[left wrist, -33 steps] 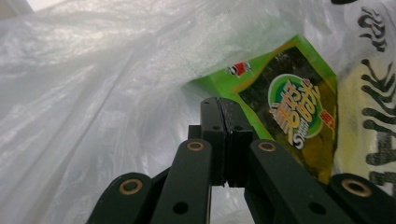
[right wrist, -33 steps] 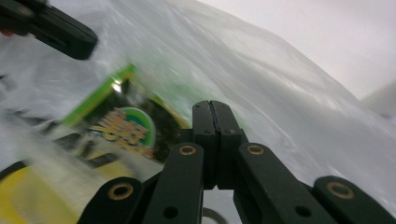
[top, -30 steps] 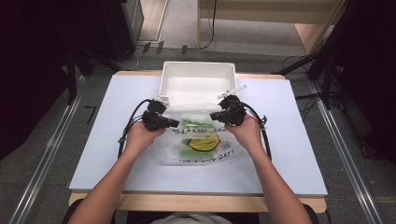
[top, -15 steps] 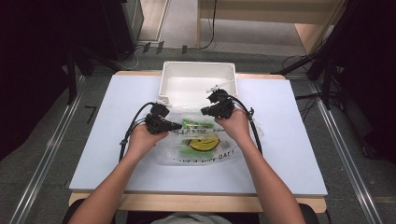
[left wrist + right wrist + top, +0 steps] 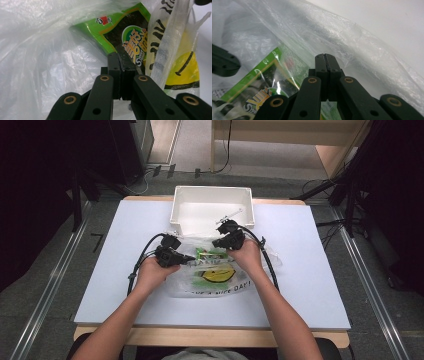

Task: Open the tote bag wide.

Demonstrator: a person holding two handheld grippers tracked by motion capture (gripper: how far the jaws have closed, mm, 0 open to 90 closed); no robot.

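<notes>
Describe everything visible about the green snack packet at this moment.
The green snack packet is a glossy foil-like pouch, bright green with a dark panel, orange lettering and a small red mark. It lies inside the clear plastic bag on the table, near the bag's mouth. The left gripper has its jaws closed at its edge.

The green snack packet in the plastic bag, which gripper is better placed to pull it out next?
Probably the left gripper: its closed jaws sit right at the edge of the green snack packet. The right gripper is closed against the plastic bag beside the packet.
</notes>
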